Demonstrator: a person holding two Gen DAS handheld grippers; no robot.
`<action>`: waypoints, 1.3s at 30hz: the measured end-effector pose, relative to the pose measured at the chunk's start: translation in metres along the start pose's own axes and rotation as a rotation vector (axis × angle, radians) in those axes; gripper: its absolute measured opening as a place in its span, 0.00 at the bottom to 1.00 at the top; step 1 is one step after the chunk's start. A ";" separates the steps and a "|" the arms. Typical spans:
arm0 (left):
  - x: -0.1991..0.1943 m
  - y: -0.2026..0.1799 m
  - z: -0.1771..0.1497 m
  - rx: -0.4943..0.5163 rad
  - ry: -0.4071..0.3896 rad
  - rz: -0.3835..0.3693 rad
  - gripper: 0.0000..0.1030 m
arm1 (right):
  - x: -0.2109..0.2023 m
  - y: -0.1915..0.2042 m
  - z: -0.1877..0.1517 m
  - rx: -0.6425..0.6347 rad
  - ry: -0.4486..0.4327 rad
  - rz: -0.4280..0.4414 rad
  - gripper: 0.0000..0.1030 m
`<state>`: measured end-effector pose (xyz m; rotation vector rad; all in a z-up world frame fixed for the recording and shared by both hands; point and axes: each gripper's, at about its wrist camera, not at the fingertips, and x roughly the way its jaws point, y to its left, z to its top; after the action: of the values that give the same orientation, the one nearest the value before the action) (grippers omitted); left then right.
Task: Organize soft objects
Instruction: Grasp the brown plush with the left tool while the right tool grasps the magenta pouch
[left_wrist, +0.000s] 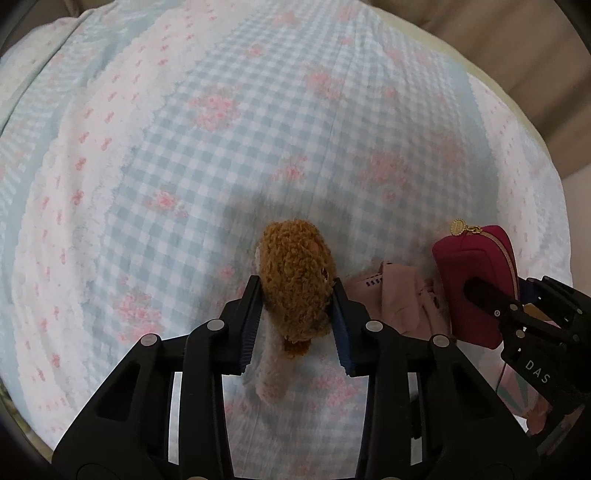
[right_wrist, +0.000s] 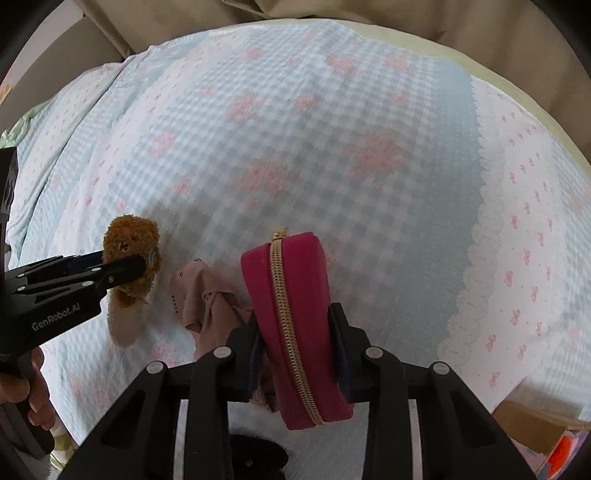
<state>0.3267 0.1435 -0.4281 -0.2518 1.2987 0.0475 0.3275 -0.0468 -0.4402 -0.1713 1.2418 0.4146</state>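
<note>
My left gripper (left_wrist: 297, 299) is shut on a brown curly plush toy (left_wrist: 295, 273) with a cream underside and holds it above the bed. The toy also shows at the left of the right wrist view (right_wrist: 131, 240), in the left gripper (right_wrist: 142, 264). My right gripper (right_wrist: 297, 332) is shut on a magenta zip pouch (right_wrist: 295, 317) with a gold zipper, held upright. The pouch also shows in the left wrist view (left_wrist: 469, 280), clamped by the right gripper (left_wrist: 495, 295). A pink garment (right_wrist: 207, 295) lies crumpled on the bed between the two grippers, also seen in the left wrist view (left_wrist: 399, 299).
A bedspread (left_wrist: 229, 147) in blue-white gingham with pink flowers and white borders covers the bed. Beige curtain (right_wrist: 332, 14) hangs beyond the far edge. A cardboard box (right_wrist: 532, 424) sits at the lower right. A dark fluffy item (right_wrist: 258, 454) lies under my right gripper.
</note>
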 end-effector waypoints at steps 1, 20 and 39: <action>-0.005 -0.001 0.000 0.003 -0.008 -0.003 0.31 | -0.003 0.000 -0.001 0.001 -0.005 -0.001 0.29; -0.194 -0.049 -0.027 0.096 -0.203 -0.052 0.31 | -0.189 0.025 -0.027 0.145 -0.224 0.015 0.28; -0.298 -0.223 -0.102 0.233 -0.305 -0.162 0.31 | -0.354 -0.074 -0.154 0.362 -0.406 -0.059 0.28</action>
<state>0.1886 -0.0628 -0.1332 -0.1426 0.9665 -0.1953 0.1288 -0.2431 -0.1637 0.1788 0.8891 0.1558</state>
